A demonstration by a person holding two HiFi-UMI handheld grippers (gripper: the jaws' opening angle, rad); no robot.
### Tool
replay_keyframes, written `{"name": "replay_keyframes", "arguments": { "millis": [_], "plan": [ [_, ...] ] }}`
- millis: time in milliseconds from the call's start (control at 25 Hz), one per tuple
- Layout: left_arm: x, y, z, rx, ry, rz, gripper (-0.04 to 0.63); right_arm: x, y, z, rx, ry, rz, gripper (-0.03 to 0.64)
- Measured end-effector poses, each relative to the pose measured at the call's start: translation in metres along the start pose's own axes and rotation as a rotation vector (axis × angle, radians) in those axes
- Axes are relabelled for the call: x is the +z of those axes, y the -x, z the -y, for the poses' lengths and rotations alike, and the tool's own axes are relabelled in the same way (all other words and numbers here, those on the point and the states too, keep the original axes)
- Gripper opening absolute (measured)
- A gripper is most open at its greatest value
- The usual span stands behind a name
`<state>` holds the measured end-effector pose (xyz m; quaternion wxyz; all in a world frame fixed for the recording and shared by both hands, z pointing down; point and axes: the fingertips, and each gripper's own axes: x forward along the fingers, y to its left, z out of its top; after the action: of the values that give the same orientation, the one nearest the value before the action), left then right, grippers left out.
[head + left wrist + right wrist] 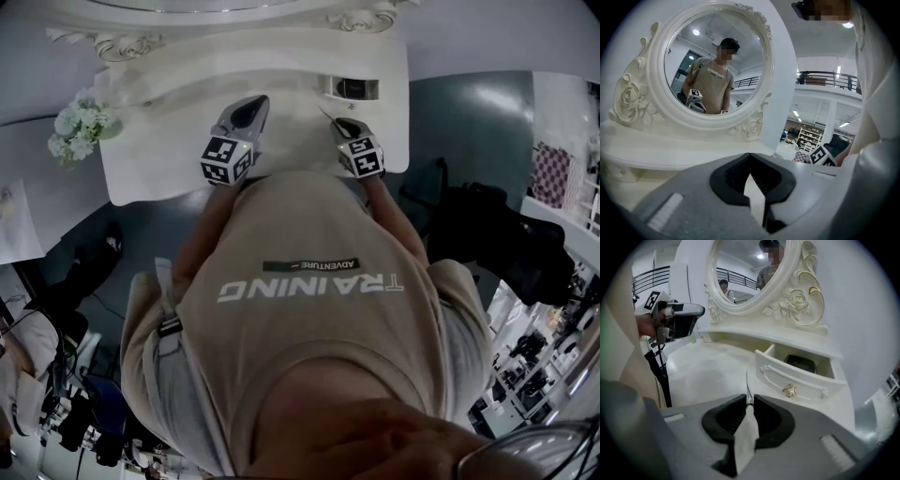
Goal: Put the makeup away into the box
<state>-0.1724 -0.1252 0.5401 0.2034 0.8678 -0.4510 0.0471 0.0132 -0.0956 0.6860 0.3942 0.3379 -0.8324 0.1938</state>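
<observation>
Head view: I count two claws, the left claw (255, 101) and the right claw (330, 116), over one white bench (159, 169) that carries one bunch of pale flowers (80, 127). The floor is dark grey.

Left gripper view: the jaws meet at the tips, empty, facing one oval mirror (712, 61) in a carved white frame.

Right gripper view: the jaws pinch one thin pointed tool (747, 383) just before one open drawer (797, 380), which holds one dark case (801, 364).

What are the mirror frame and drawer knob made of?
The mirror frame looks like moulded resin or painted wood: glossy cream finish, raised roses, gilt edging on the scrolls. The knob seems to be metal, pale gold and polished, with bright glints. Neither can be confirmed from looks alone.
</observation>
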Motion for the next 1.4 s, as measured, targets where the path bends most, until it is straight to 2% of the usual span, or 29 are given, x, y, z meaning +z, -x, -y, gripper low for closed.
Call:
{"name": "replay_keyframes", "arguments": {
  "millis": [320,520,640,920,1400],
  "plan": [
    [0.002,-0.026,0.018,-0.078,-0.010,-0.009,0.007,0.018,0.034,0.004,-0.010,-0.040,0.045,0.054],
    [-0.001,-0.035,0.029,-0.111,-0.016,-0.026,0.008,0.033,0.052,0.019,-0.059,-0.030,0.064,0.054],
    [0.002,-0.037,0.033,-0.120,-0.024,-0.022,0.008,0.044,0.055,0.037,-0.087,-0.019,0.041,0.054],
    [0.001,-0.028,0.029,-0.096,-0.025,-0.025,0.008,0.045,0.041,0.065,-0.088,-0.034,-0.014,0.054],
    [-0.006,-0.014,0.006,-0.022,0.007,-0.030,0.008,0.062,0.019,0.089,-0.052,0.083,-0.130,0.054]
  ]
}}
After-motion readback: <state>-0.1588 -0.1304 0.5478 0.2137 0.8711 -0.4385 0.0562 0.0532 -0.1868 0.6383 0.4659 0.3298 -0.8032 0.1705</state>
